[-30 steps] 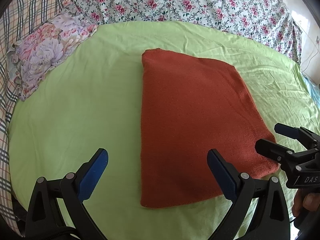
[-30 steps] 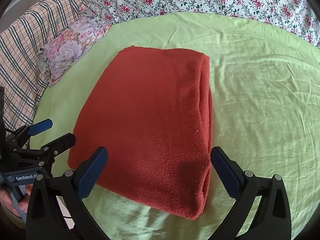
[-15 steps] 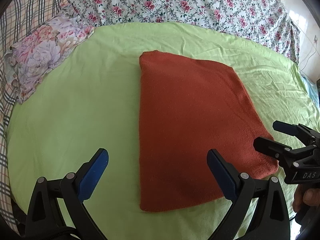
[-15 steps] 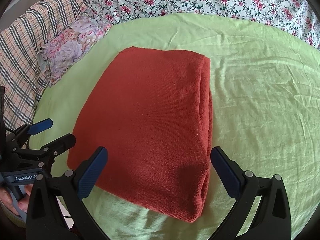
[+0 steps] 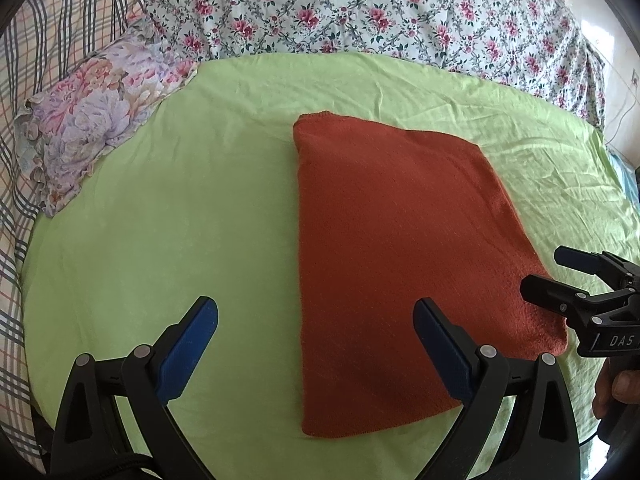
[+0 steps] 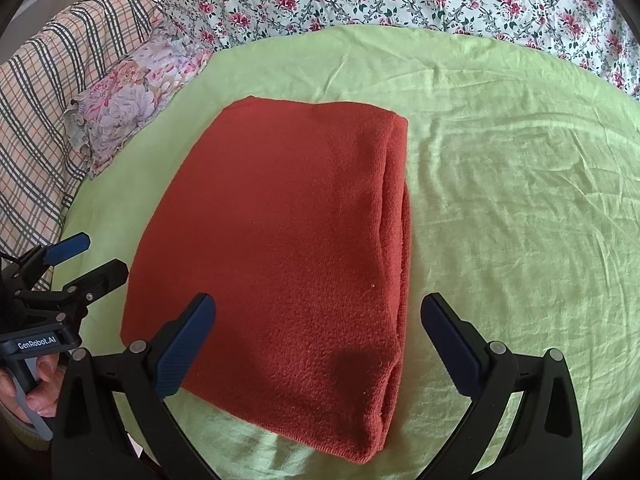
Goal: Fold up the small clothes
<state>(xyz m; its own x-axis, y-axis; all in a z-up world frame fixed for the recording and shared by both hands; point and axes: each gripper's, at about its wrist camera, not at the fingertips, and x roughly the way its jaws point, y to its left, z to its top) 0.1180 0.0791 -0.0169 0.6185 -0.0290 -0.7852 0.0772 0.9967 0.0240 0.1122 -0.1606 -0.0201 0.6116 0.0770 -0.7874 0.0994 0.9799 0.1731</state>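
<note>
Little has shifted since the earlier frames: both the left gripper [image 5: 316,344] and the right gripper [image 6: 318,340] hover with fingers wide and empty over the folded red cloth [image 6: 280,232] on the green bedsheet [image 5: 160,208], where a shallow pinch at its stacked right edge may catch one layer and undo the fold.

I counted one red folded cloth [image 5: 404,264] on one green sheet [image 5: 168,216]. I held two grippers, my left gripper [image 5: 316,344] and my right gripper [image 6: 318,336], each with two blue fingers. There was one flowery pillow [image 5: 96,120], one flowery blanket [image 5: 360,8] and one checked blanket [image 6: 52,92].
</note>
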